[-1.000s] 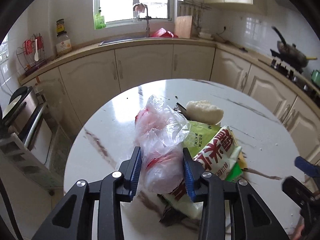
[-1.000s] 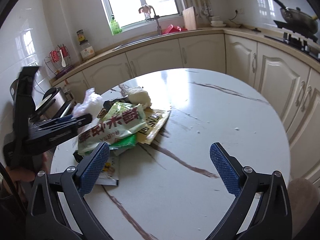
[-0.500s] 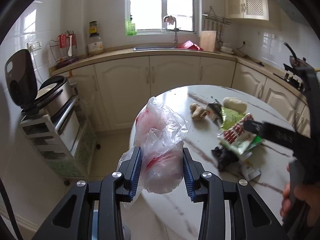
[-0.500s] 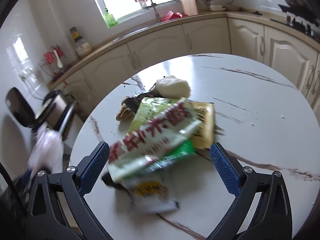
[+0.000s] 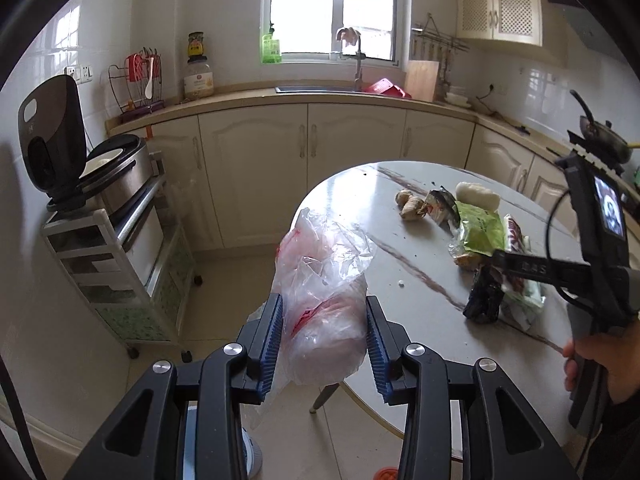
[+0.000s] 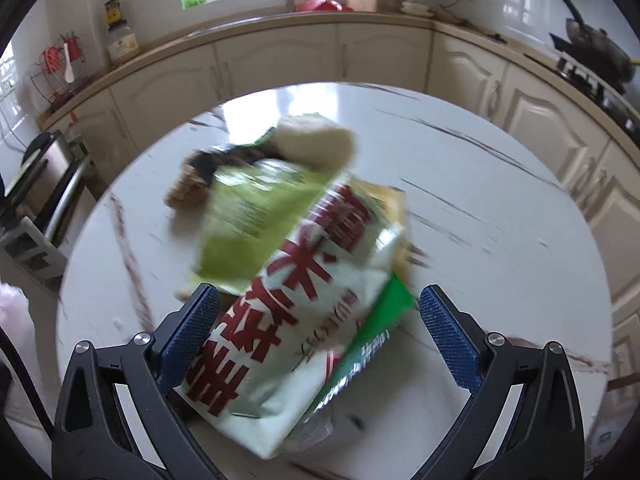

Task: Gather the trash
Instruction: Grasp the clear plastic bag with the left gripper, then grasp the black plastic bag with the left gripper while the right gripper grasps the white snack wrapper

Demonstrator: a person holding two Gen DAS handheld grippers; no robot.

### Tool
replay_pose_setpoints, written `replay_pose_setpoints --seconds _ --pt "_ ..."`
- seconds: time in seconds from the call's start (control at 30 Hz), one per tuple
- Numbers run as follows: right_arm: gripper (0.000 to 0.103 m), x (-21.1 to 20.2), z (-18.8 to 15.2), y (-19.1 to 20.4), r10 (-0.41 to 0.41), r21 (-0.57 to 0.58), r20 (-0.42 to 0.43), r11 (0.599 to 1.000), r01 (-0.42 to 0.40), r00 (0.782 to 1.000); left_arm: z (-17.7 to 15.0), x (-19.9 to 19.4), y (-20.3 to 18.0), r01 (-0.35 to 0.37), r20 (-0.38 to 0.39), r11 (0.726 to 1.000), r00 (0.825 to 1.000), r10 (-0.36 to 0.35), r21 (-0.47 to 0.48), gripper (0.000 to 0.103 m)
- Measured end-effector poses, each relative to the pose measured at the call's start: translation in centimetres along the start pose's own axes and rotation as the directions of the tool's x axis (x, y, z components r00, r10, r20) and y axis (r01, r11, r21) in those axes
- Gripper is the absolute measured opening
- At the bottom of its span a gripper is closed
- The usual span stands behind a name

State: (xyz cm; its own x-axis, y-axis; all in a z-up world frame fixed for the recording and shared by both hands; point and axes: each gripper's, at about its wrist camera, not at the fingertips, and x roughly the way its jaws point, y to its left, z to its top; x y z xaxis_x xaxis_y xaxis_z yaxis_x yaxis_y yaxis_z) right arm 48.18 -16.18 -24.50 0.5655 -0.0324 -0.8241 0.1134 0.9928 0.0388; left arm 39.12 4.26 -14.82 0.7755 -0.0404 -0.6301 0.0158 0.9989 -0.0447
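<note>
My left gripper [image 5: 323,342] is shut on a crumpled clear plastic bag with red print [image 5: 324,284], held in the air off the left edge of the round marble table [image 5: 360,208]. My right gripper [image 6: 318,330] is open, its jaws on either side of a white wrapper with red characters [image 6: 296,308] that lies on a pile of wrappers. The pile holds a light green packet [image 6: 256,216], a green one [image 6: 384,316] and a yellow one [image 6: 394,200]. The right gripper [image 5: 540,268] also shows in the left wrist view, over the pile [image 5: 484,236].
A ginger piece [image 5: 409,204], a dark wrapper [image 5: 440,200] and a white bun [image 5: 478,196] lie at the far side of the pile. A shelf cart with a rice cooker [image 5: 92,168] stands left of the table. Counters and cabinets [image 5: 304,160] ring the room.
My left gripper has carried the plastic bag left, off the table edge. My right gripper has moved forward and down over the pile, so the white wrapper now lies between its open jaws.
</note>
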Motion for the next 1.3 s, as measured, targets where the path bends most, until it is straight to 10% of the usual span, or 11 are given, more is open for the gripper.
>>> replay_pose_setpoints --seconds 0.43,0.6,1.1,1.3 --pt "0.095 0.5 -1.2 -4.6 0.046 -0.086 -0.066 0.995 -0.052 0.997 -0.1 -2.1 -1.0 0.07 -0.015 0.997 0.997 -0.07 0.012 0.034" --pt "0.056 0.3 -0.8 -3.5 0.065 -0.161 -0.032 0.985 -0.069 0.997 0.4 -0.1 -1.9 0.158 -0.063 0.987 0.985 -0.158 0.005 0.019" --pt "0.054 -2.2 -1.7 -7.8 0.276 -0.078 0.03 0.959 -0.274 0.961 2.6 2.8 -6.1 0.292 -0.128 0.956 0.949 -0.289 0.002 0.025" --pt "0.054 -2.7 -1.9 -8.6 0.318 -0.082 0.033 0.946 -0.315 0.947 3.0 5.7 -8.2 0.248 -0.186 0.968 0.953 -0.238 0.031 0.025"
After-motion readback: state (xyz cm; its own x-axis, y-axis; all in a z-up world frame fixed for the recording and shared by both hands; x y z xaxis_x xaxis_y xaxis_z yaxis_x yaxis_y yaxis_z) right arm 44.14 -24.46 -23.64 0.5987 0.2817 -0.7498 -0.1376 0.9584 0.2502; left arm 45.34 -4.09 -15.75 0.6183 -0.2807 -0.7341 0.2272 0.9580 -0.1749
